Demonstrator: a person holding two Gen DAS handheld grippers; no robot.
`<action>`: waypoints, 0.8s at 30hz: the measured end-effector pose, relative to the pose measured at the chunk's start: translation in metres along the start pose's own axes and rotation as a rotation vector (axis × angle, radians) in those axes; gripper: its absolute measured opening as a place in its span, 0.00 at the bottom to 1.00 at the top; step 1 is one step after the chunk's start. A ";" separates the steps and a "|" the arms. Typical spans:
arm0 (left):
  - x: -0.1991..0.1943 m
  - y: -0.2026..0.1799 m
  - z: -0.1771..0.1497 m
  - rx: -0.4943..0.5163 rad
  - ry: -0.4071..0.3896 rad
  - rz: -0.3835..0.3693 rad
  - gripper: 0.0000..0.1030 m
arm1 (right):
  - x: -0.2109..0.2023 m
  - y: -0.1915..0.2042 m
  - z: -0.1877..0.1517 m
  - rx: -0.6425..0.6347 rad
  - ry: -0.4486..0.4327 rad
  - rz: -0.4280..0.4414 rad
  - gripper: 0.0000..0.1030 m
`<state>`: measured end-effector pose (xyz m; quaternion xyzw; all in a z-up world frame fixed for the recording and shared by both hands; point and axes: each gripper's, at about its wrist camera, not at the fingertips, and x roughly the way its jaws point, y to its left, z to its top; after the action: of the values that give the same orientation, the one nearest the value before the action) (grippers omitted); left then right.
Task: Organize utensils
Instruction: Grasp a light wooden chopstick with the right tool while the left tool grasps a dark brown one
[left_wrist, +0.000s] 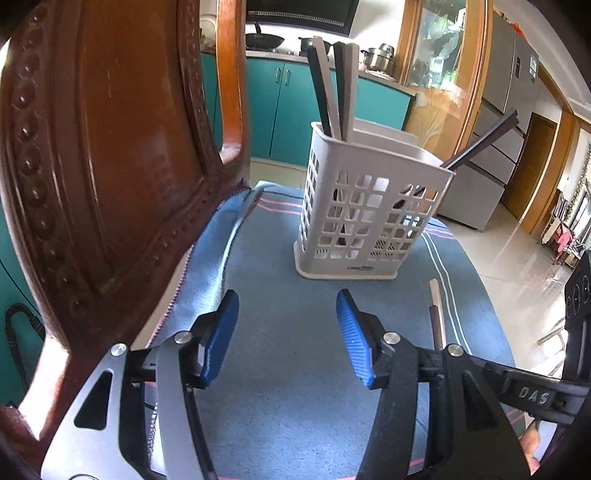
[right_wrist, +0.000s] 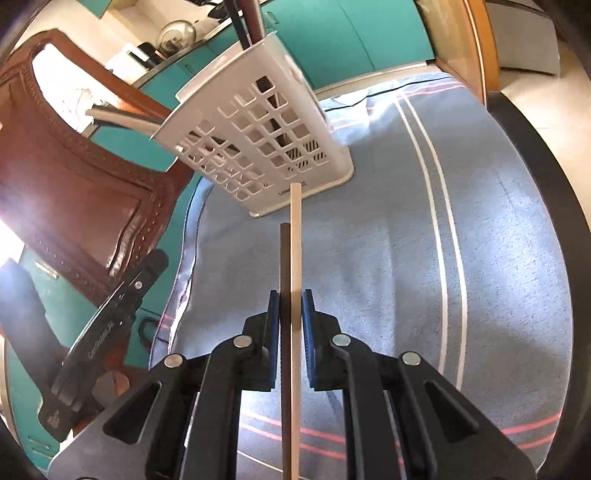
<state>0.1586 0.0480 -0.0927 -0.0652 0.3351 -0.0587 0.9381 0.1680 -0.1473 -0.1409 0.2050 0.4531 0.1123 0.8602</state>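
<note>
A white slotted utensil holder (left_wrist: 364, 206) stands on a blue striped cloth (left_wrist: 280, 354); it also shows in the right wrist view (right_wrist: 258, 140). Several dark and beige chopsticks (left_wrist: 334, 85) stand in it. My left gripper (left_wrist: 286, 325) is open and empty, a little in front of the holder. My right gripper (right_wrist: 291, 314) is shut on a pair of chopsticks (right_wrist: 291, 258), one dark and one beige, whose tips point at the holder's base. Those chopsticks (left_wrist: 436, 314) also show at the right of the left wrist view.
A carved brown wooden chair back (left_wrist: 96, 177) rises close on the left of the cloth. Teal kitchen cabinets (left_wrist: 280, 107) stand behind, a fridge (left_wrist: 491, 147) at the right. The cloth's rounded edge (right_wrist: 524, 177) drops to a tiled floor.
</note>
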 end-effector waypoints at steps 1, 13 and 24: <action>0.001 0.000 0.000 0.000 0.003 0.000 0.55 | 0.003 0.000 -0.001 -0.015 -0.005 -0.045 0.14; 0.017 -0.005 -0.006 0.013 0.064 0.010 0.57 | 0.009 -0.014 -0.004 -0.087 0.036 -0.238 0.14; 0.031 -0.012 -0.013 0.032 0.132 -0.011 0.60 | 0.029 -0.004 -0.003 -0.208 0.075 -0.339 0.15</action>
<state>0.1733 0.0302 -0.1198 -0.0479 0.3950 -0.0734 0.9145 0.1821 -0.1391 -0.1657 0.0313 0.4990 0.0195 0.8658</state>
